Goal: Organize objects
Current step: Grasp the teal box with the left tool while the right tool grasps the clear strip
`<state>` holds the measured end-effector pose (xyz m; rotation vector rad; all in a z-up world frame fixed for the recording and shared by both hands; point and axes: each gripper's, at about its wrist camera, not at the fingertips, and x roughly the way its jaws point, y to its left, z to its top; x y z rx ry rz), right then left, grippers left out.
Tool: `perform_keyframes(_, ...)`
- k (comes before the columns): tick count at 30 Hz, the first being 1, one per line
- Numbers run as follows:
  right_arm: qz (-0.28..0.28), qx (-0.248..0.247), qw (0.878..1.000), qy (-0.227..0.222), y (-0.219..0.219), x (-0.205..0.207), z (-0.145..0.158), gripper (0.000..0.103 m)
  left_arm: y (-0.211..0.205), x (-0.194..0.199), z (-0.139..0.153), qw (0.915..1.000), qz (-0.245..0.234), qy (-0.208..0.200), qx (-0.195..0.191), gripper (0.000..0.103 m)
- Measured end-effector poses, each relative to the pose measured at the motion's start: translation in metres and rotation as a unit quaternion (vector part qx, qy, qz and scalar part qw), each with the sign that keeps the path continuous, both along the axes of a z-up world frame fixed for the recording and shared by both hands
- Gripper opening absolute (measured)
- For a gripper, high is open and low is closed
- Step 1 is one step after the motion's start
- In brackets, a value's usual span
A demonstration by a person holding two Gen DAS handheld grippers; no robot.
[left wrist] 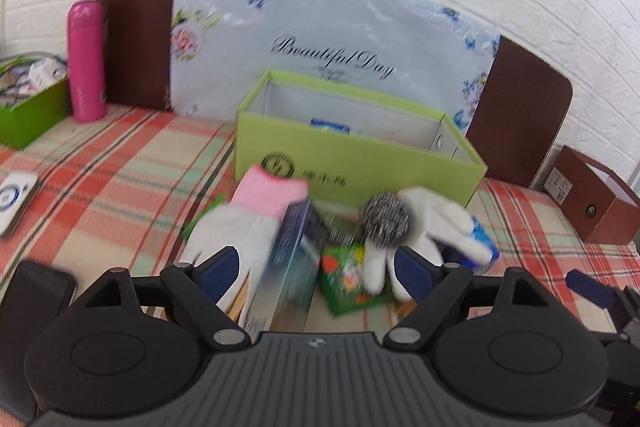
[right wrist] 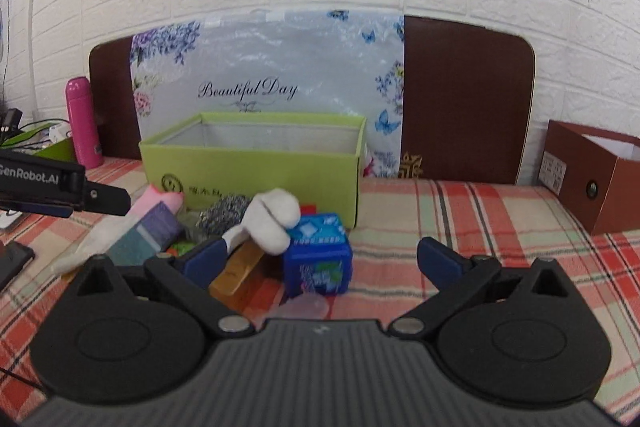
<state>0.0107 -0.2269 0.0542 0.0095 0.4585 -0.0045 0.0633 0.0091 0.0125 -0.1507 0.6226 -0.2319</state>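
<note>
A pile lies on the plaid cloth in front of an open lime-green box (left wrist: pixel 360 163) (right wrist: pixel 252 163). It holds a white glove with a pink cuff (left wrist: pixel 244 219), a purple and silver carton (left wrist: pixel 294 259), a green flowered packet (left wrist: pixel 346 277), a steel scourer (left wrist: pixel 386 219) (right wrist: pixel 224 213), a second white glove (left wrist: pixel 436 223) (right wrist: pixel 274 219), a blue pack (right wrist: pixel 320 255) (left wrist: pixel 486 245) and an orange-brown bar (right wrist: pixel 238 271). My left gripper (left wrist: pixel 316 269) is open over the carton and packet, gripping nothing. My right gripper (right wrist: pixel 322 259) is open with the blue pack between its fingers, pads apart from it.
A pink flask (left wrist: pixel 86 61) and a small green box of items (left wrist: pixel 32 107) stand at the back left. A brown open box (right wrist: pixel 592 171) sits at the right. A floral bag (left wrist: pixel 320 27) leans on the brown headboard (right wrist: pixel 464 99). A dark phone (left wrist: pixel 36 291) lies near left.
</note>
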Motion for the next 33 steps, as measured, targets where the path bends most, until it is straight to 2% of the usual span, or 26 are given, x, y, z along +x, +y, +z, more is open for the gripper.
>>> perform_keyframes(9,0.012,-0.002,0.998,0.069,0.035,-0.016,-0.039,0.103,0.023,-0.025,-0.021,0.9997,0.011,0.020,-0.005,0.086)
perform_keyframes(12,0.009,0.003,0.996,0.084,0.045,-0.004,-0.046,0.103,0.027,-0.028,-0.021,0.9998,0.008,0.018,-0.005,0.076)
perform_keyframes(16,-0.013,0.001,0.996,0.091,0.055,0.016,-0.052,0.103,0.026,-0.025,-0.018,0.9999,0.004,0.009,-0.003,0.075)
perform_keyframes(19,-0.021,-0.011,0.994,0.105,0.059,0.028,-0.060,0.103,0.019,-0.014,-0.017,0.9999,-0.010,-0.001,0.009,0.070)
perform_keyframes(25,-0.016,0.000,0.993,0.119,0.029,0.009,-0.065,0.103,0.001,0.023,-0.023,0.9991,-0.033,0.010,0.026,0.057)
perform_keyframes(29,-0.046,0.007,0.992,0.120,-0.007,-0.011,-0.067,0.103,-0.013,0.037,-0.029,0.9978,-0.041,0.015,0.050,0.057)
perform_keyframes(33,-0.083,0.006,0.989,0.119,-0.032,-0.021,-0.066,0.103,-0.025,0.031,-0.031,0.9961,-0.049,0.007,0.072,0.057)
